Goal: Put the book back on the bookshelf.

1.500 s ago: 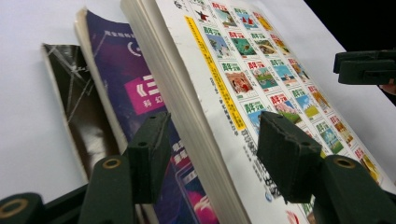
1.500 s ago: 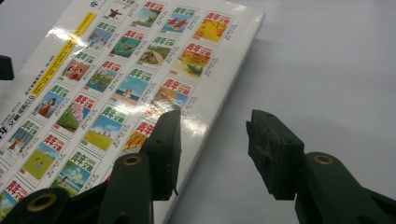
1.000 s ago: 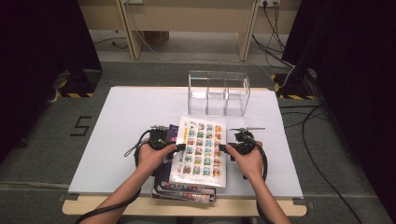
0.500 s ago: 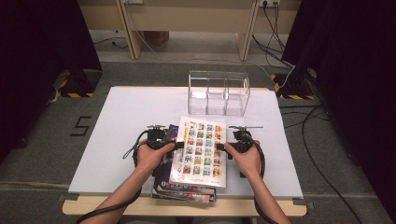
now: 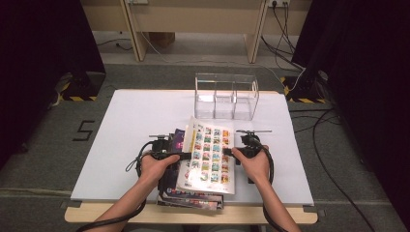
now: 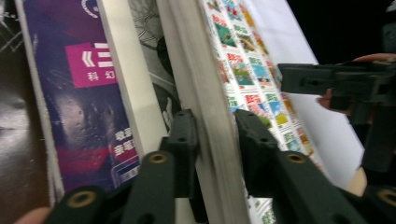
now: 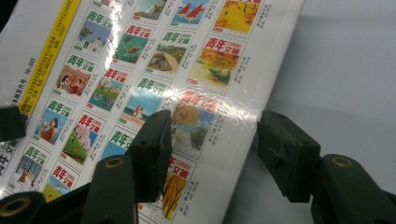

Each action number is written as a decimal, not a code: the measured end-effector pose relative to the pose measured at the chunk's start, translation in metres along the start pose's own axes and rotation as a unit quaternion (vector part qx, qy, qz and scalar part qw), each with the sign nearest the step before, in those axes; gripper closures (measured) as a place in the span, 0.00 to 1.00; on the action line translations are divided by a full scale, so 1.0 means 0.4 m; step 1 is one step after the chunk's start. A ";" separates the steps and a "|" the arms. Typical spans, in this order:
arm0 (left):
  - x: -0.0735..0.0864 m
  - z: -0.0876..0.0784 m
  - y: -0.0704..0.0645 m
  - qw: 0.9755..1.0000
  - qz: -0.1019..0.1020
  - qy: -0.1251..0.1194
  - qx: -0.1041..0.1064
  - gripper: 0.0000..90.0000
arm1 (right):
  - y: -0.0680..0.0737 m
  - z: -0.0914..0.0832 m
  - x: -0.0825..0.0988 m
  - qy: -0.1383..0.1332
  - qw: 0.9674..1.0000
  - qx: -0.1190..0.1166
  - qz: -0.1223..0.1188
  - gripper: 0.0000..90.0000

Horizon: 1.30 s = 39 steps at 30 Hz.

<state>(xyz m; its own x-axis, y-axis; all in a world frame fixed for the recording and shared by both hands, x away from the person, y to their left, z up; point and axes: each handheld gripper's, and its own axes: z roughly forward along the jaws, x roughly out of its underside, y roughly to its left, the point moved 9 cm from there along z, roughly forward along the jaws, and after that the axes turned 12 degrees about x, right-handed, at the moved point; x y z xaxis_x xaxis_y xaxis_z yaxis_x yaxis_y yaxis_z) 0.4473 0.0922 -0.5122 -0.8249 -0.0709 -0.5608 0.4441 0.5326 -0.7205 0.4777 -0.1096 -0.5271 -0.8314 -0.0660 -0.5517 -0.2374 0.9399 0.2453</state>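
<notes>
The left gripper [image 6: 217, 135], whose jaws have just been closing, pinches the spine edge of the top magazine [image 5: 208, 154]; the right gripper [image 7: 212, 154] stands spread astride its opposite edge. It lies atop a stack [image 5: 191, 195] near the tabletop's [image 5: 135, 116] front edge. Glossy, floppy, probably slippery: best held by both long edges.

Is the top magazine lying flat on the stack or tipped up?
Tipped up: the top magazine has its left edge raised off the stack, pinched by the left gripper, whose jaws have just been closing.
</notes>
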 end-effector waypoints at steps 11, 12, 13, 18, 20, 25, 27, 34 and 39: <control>0.020 -0.028 0.020 0.999 -0.021 0.021 0.020 0.85 | -0.010 0.018 -0.065 0.018 1.000 -0.002 -0.016 0.51; 0.022 -0.032 0.023 0.999 -0.022 0.025 0.020 0.85 | -0.008 0.022 -0.076 0.020 1.000 -0.004 -0.016 0.51; 0.024 -0.034 0.025 0.999 -0.023 0.028 0.019 0.85 | -0.005 0.026 -0.085 0.023 1.000 -0.005 -0.014 0.50; 0.024 -0.034 0.030 0.999 -0.028 0.037 0.017 0.84 | -0.007 0.062 -0.105 0.042 0.999 -0.012 -0.006 0.48; 0.023 -0.033 0.031 0.999 -0.028 0.038 0.016 0.84 | -0.010 0.073 -0.109 0.045 0.999 -0.021 0.009 0.46; 0.019 -0.030 0.033 0.999 -0.023 0.045 0.008 0.84 | -0.019 0.086 -0.118 0.047 0.998 -0.035 0.028 0.44; 0.015 -0.027 0.033 0.999 -0.022 0.045 0.006 0.84 | -0.021 0.092 -0.122 0.052 0.997 -0.040 0.038 0.42; 0.009 -0.022 0.034 0.998 -0.023 0.052 0.002 0.83 | -0.017 0.119 -0.134 0.059 0.994 -0.064 0.067 0.37; 0.004 -0.018 0.033 0.998 -0.018 0.058 -0.006 0.83 | -0.015 0.120 -0.138 0.057 0.994 -0.057 0.069 0.39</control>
<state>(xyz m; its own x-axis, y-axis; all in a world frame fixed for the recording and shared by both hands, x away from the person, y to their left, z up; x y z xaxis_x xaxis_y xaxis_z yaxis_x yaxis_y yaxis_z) 0.4491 0.1053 -0.5197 -0.8760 0.0071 -0.4823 0.4087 0.5422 -0.7342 0.5490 -0.0956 -0.5366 -0.9096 0.0173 -0.4150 -0.1676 0.8989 0.4049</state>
